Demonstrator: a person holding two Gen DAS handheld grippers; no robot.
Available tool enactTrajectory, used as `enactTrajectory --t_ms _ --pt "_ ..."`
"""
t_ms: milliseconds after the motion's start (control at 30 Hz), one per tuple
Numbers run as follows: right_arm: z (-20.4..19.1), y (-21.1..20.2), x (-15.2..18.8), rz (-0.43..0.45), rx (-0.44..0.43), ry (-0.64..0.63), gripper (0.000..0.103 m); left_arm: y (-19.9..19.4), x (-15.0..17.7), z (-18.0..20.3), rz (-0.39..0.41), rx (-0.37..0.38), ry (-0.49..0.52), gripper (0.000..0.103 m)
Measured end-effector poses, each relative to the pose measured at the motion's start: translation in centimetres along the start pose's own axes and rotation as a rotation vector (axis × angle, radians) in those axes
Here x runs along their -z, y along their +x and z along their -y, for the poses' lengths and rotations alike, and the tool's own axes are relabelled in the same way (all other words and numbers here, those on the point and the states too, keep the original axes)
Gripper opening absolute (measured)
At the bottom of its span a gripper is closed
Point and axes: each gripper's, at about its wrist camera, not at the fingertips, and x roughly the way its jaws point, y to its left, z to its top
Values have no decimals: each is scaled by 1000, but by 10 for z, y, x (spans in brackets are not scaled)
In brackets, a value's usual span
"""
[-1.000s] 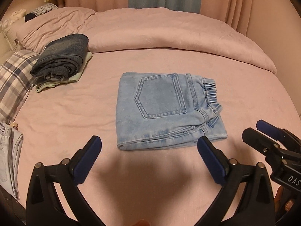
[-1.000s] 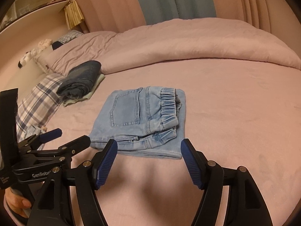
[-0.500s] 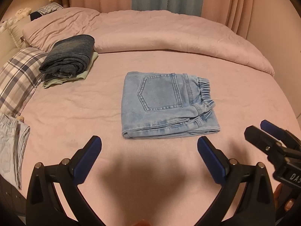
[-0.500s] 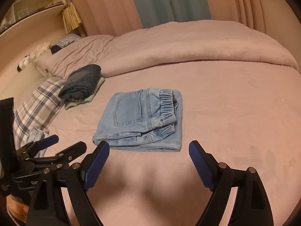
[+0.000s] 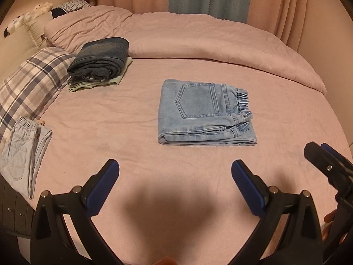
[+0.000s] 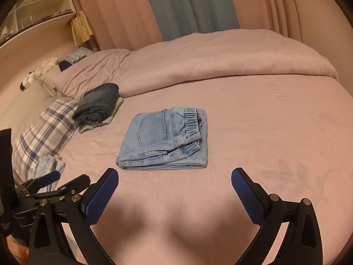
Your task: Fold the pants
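Light blue jeans (image 5: 203,112) lie folded into a compact rectangle on the pink bed, back pocket up, elastic waistband to the right. They also show in the right wrist view (image 6: 165,139). My left gripper (image 5: 175,185) is open and empty, held back from the jeans' near edge. My right gripper (image 6: 175,190) is open and empty too, also short of the jeans. The right gripper shows at the right edge of the left wrist view (image 5: 324,165); the left gripper shows at the lower left of the right wrist view (image 6: 53,187).
A stack of folded dark jeans (image 5: 99,57) on a pale green garment sits at the far left. A plaid pillow (image 5: 28,84) and pale blue pants (image 5: 19,152) lie at the left edge. A rolled pink duvet (image 5: 198,35) runs along the back.
Both grippers have pulled back and up from the folded jeans, which now look farther away. The right gripper's jaws have opened wider. The jeans have not moved.
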Motion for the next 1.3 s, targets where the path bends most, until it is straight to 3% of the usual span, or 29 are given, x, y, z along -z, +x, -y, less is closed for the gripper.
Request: enactTrajectory --t_ms 567,1300 --pt "0 -1 -26 16 37 -18 102 3 -33 16 38 -31 49 102" --pt "6 36 -55 -39 21 -31 102 41 -62 22 -28 -18 38 102"
